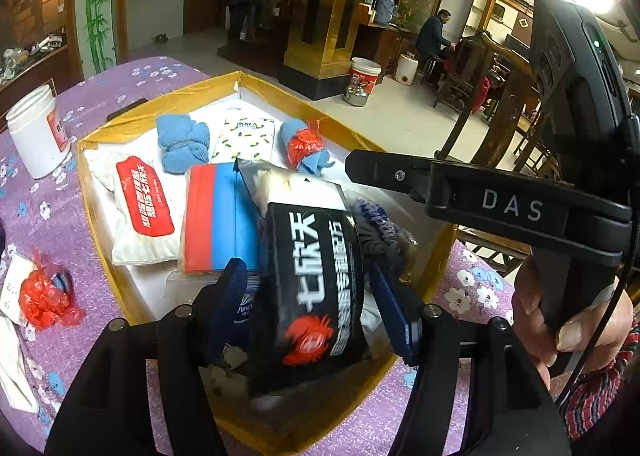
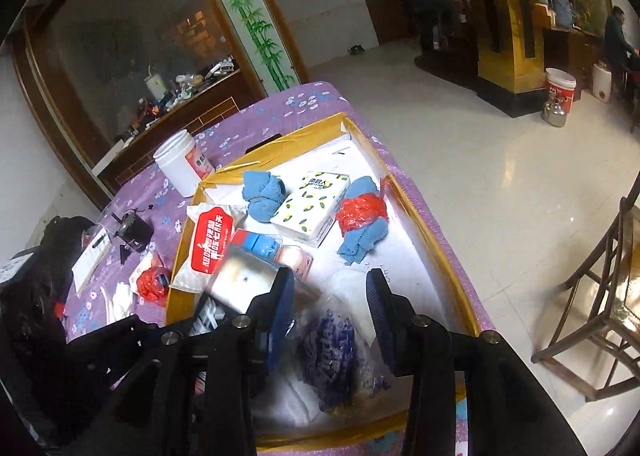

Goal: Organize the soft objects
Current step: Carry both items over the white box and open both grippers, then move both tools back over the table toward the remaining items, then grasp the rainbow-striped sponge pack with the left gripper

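A gold-rimmed box (image 1: pixel 100 191) (image 2: pixel 420 223) on the purple table holds the soft items. A black tissue pack (image 1: pixel 312 284) lies tilted in its near end, between the fingers of my left gripper (image 1: pixel 312 300), which stand just off its sides, open. My right gripper (image 2: pixel 330 296) is open over a clear bag with something dark blue inside (image 2: pixel 332 336) (image 1: pixel 380 228). Further back lie a white wipes pack with a red label (image 1: pixel 140 203), a red-and-blue pack (image 1: pixel 218 215), a blue cloth (image 1: pixel 182 143), a lemon-print tissue pack (image 1: pixel 246 139) and a blue cloth bound in red plastic (image 1: pixel 306 145).
A white jar (image 1: pixel 36 131) and a red plastic bag (image 1: pixel 44 296) sit on the cloth left of the box. A small black device (image 2: pixel 134 232) lies further left. A wooden chair (image 2: pixel 600 316) stands on the tiled floor to the right. A hand (image 1: pixel 572 320) grips the right tool.
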`<action>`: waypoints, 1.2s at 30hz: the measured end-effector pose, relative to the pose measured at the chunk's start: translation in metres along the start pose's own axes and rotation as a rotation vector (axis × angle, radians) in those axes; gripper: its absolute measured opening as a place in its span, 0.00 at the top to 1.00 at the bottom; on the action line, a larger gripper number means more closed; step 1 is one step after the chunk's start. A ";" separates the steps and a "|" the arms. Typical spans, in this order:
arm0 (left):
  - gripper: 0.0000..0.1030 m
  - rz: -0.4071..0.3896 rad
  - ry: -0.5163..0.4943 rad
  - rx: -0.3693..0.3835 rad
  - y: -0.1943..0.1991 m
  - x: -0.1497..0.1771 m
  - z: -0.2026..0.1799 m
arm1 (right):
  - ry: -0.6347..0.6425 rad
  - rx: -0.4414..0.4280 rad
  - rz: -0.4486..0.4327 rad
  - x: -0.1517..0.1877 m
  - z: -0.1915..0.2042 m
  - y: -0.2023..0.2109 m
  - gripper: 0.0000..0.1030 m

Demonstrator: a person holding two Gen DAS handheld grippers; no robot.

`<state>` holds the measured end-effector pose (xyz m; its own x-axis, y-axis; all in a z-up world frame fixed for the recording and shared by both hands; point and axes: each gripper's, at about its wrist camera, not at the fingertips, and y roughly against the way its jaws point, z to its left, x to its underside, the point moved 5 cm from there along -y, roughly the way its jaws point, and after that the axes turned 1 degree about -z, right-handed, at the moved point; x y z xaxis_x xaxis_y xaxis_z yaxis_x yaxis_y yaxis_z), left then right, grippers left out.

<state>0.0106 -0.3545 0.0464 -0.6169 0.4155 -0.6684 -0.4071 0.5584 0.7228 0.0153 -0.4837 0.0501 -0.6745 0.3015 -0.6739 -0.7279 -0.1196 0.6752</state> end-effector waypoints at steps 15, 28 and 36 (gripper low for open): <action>0.38 -0.128 0.087 0.011 0.089 0.031 0.046 | -0.020 -0.178 -0.114 0.003 0.045 0.040 0.32; 0.38 -0.258 0.233 -0.161 0.187 0.105 0.150 | 0.246 -0.209 -0.360 0.035 0.171 0.067 0.00; 0.38 -0.134 0.232 -0.133 0.186 0.164 0.163 | 0.466 -0.276 -0.127 0.081 0.239 0.029 0.09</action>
<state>-0.0566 -0.0650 0.0428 -0.6829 0.1604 -0.7127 -0.5709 0.4915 0.6577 -0.0312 -0.2368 0.0863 -0.5168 -0.1127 -0.8486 -0.7700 -0.3721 0.5183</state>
